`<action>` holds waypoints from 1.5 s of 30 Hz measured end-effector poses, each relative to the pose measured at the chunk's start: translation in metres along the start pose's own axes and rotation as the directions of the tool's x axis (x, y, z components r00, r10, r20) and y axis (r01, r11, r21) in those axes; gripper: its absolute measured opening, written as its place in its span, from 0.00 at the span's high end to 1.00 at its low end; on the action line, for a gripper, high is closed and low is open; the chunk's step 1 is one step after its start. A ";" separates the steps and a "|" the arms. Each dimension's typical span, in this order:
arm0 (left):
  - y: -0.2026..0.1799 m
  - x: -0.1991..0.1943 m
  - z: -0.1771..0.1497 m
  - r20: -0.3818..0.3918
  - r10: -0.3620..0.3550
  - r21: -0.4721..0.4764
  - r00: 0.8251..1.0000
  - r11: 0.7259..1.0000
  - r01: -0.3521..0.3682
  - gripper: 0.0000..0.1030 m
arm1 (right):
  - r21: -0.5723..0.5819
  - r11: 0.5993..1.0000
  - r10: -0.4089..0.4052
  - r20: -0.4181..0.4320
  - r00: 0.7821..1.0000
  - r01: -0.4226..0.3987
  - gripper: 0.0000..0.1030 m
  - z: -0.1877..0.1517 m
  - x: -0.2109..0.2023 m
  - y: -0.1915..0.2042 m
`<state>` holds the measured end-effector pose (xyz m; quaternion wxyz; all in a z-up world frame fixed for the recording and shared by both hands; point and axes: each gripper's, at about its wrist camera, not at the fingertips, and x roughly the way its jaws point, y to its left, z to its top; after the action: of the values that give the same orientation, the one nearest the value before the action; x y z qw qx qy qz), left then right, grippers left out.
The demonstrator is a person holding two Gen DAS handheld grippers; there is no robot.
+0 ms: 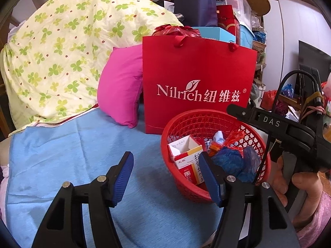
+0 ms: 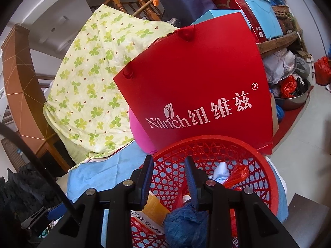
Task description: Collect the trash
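Note:
A red plastic basket [image 1: 163, 136] [image 2: 206, 139] sits on a blue cloth [image 1: 82, 144]. In it lie a red and white medicine box [image 1: 186, 153] [image 2: 144, 221], a crumpled dark blue bag [image 1: 231, 161] [image 2: 186, 223], a red wrapper [image 1: 233, 136] [image 2: 238, 173] and a pale blue tissue [image 1: 219, 136] [image 2: 222, 170]. My left gripper [image 1: 165, 157] is open at the basket's left rim, with nothing between its blue pads. My right gripper [image 2: 168, 165] hovers over the basket with a narrow gap between its jaws, holding nothing. A hand [image 1: 298, 186] carries it at the right.
A red paper carrier bag [image 1: 196, 78] [image 2: 196, 82] stands just behind the basket. A pink pillow [image 1: 122, 86] and a clover-print quilt [image 1: 62, 51] lie to the left. Boxes and tubs [image 1: 238, 20] are stacked behind, and bags and a metal bowl [image 2: 295, 97] crowd the floor at the right.

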<state>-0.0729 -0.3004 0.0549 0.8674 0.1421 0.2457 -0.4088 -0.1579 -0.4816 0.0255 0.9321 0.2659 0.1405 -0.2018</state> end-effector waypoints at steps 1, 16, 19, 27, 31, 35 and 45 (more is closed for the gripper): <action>0.001 0.000 -0.001 -0.003 0.005 0.002 1.000 1.000 -0.005 0.35 | 0.001 1.000 0.001 0.000 1.000 -0.001 0.59 0.000 0.001 0.001; 0.017 0.000 -0.009 -0.051 0.140 0.018 0.989 0.990 -0.139 0.15 | -0.011 1.000 0.001 0.042 0.999 -0.001 0.37 -0.006 -0.003 0.018; 0.016 -0.003 -0.011 -0.055 0.158 0.031 0.986 0.987 -0.156 0.15 | -0.013 1.000 -0.007 0.048 0.999 0.007 0.37 -0.007 -0.003 0.019; 0.014 -0.014 -0.024 -0.122 0.217 0.008 0.969 0.976 -0.217 0.10 | -0.041 0.999 -0.027 0.087 0.996 0.031 0.37 -0.008 -0.010 0.028; 0.013 -0.030 -0.029 -0.161 0.252 -0.019 0.954 0.966 -0.258 0.08 | -0.065 0.997 -0.032 0.119 0.992 0.040 0.37 -0.010 -0.021 0.034; 0.015 -0.046 -0.036 -0.177 0.279 -0.056 0.944 0.955 -0.292 0.08 | -0.068 0.997 -0.034 0.143 0.989 0.044 0.37 -0.014 -0.040 0.035; 0.012 -0.097 -0.030 -0.122 0.440 -0.072 0.890 0.890 -0.450 0.08 | -0.111 0.993 -0.013 0.177 0.984 0.033 0.37 -0.008 -0.112 0.039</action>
<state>-0.1254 -0.2176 0.0826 0.9301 0.1725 0.2707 -0.1785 -0.2401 -0.4137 0.0774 0.9520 0.1921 0.0719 -0.2272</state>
